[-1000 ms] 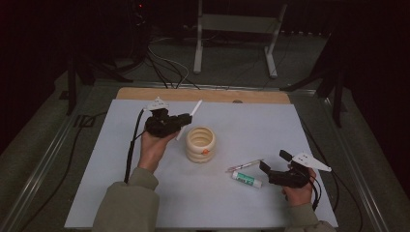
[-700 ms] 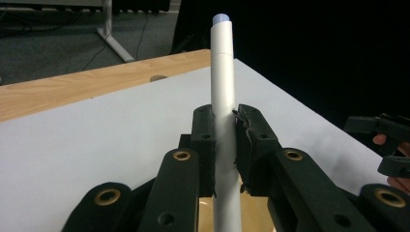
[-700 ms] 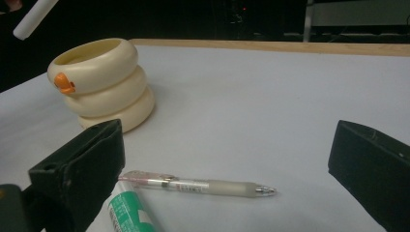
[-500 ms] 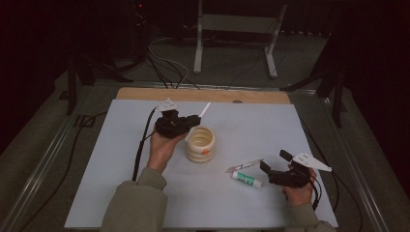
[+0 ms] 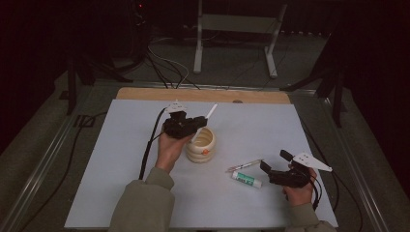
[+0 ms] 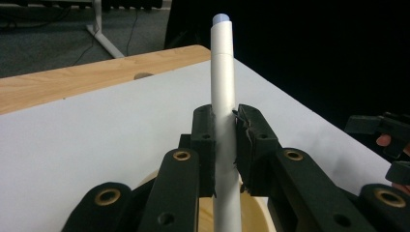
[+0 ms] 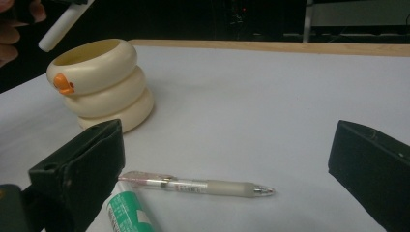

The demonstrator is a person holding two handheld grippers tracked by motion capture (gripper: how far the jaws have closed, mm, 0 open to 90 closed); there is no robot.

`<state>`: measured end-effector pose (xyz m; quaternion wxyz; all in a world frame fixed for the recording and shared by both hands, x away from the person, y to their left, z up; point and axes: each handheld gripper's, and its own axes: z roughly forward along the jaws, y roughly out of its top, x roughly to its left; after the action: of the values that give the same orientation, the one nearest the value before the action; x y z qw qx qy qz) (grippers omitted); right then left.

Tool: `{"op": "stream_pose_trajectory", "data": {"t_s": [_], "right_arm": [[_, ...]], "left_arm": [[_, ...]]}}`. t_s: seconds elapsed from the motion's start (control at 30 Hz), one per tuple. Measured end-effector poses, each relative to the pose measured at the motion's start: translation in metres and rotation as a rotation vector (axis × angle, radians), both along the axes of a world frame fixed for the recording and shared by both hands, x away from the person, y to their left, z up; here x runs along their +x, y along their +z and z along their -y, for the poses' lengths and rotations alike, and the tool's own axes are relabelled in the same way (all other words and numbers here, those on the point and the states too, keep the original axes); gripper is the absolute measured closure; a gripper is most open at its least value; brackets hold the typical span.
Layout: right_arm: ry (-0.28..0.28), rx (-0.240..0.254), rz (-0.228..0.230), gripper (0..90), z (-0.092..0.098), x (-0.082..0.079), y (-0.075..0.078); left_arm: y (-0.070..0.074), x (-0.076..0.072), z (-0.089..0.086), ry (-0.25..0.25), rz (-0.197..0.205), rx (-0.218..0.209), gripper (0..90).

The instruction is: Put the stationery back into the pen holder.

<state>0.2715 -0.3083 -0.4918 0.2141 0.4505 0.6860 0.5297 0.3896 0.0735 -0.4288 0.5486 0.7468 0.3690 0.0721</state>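
The left gripper is clamping its jaws on a white pen, holding it tilted just above the cream ringed cup mid-worktop. The right gripper is resting with jaws wide, near right.

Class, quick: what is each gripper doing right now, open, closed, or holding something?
Left gripper: closed on a white marker, above the cream cup.
Right gripper: open, holding nothing.

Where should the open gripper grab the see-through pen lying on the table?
Grip the clear pen around its grey rubber sleeve, coming straight down with the right gripper. It lies flat, and the green glue stick crowds its clip end.
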Motion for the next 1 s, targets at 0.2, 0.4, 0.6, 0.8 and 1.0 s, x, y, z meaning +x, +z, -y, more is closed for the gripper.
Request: {"op": "stream_pose_trajectory", "data": {"t_s": [0.2,0.4,0.6,0.8,1.0], "right_arm": [[-0.002,0.003,0.000,0.0,0.001,0.000,0.000],[-0.003,0.005,0.001,0.0,0.001,0.000,0.000],[-0.007,0.005,0.002,0.0,0.002,-0.001,0.000],[-0.007,0.003,0.003,0.0,0.003,-0.001,0.000],[-0.007,0.003,0.002,0.0,0.003,-0.001,0.000]], "left_arm": [[-0.007,0.004,0.004,0.009,0.000,0.006,79.4],[-0.014,0.006,0.012,0.007,0.004,0.030,79.3],[-0.020,0.005,0.016,0.006,-0.002,0.048,79.3],[-0.026,0.005,0.017,0.009,-0.008,0.056,79.3],[-0.029,0.003,0.018,0.004,-0.007,0.064,79.2]]}}
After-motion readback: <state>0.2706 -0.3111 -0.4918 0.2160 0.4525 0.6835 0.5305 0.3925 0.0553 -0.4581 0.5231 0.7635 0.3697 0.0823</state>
